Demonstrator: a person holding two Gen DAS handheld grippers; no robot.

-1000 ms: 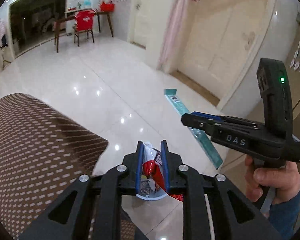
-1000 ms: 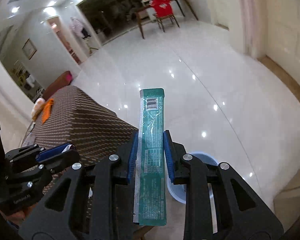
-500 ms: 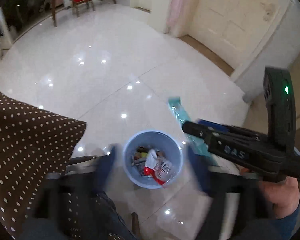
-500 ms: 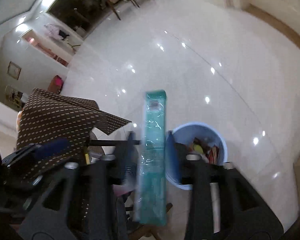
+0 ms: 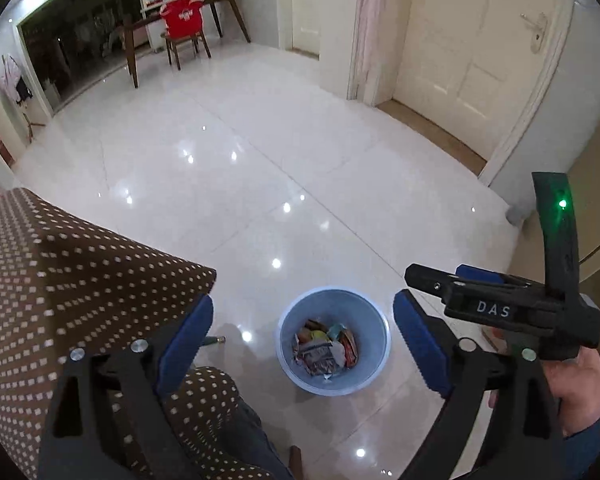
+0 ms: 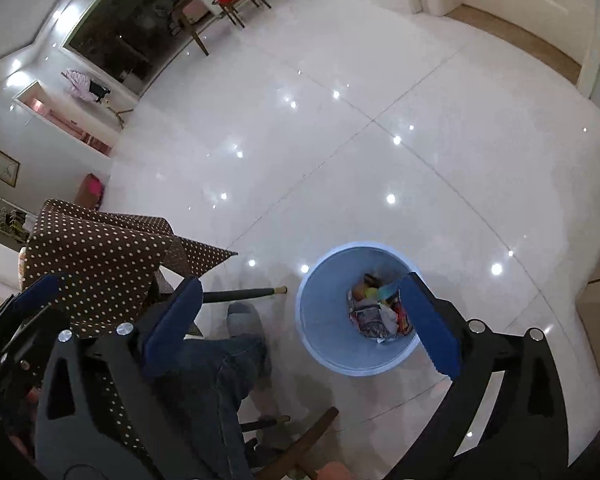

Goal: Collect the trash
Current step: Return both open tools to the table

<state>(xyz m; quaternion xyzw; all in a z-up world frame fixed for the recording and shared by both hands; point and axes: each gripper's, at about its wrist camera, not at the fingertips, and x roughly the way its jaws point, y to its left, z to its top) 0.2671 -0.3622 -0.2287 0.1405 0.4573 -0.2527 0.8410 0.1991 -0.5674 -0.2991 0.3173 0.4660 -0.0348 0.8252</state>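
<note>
A light blue waste bin (image 5: 374, 376) stands on the white tiled floor, with several crumpled wrappers (image 5: 326, 346) inside. It also shows in the right wrist view (image 6: 320, 320), its wrappers (image 6: 374, 314) visible too. My left gripper (image 5: 302, 346) is open and empty, high above the bin. My right gripper (image 6: 300, 320) is open and empty, above the bin; it also shows in the left wrist view (image 5: 440, 280) at the right, held by a hand.
A table under a brown polka-dot cloth (image 5: 72, 280) stands left of the bin; the cloth also shows in the right wrist view (image 6: 100, 256). The person's jeans leg and grey sock (image 6: 242, 318) are beside the bin. A dining table and red chair (image 5: 184, 24) stand far back.
Both grippers have opened and tilted down over the bin. The red and white wrapper left my left gripper and the long green wrapper left my right gripper; both now lie in the bin.
</note>
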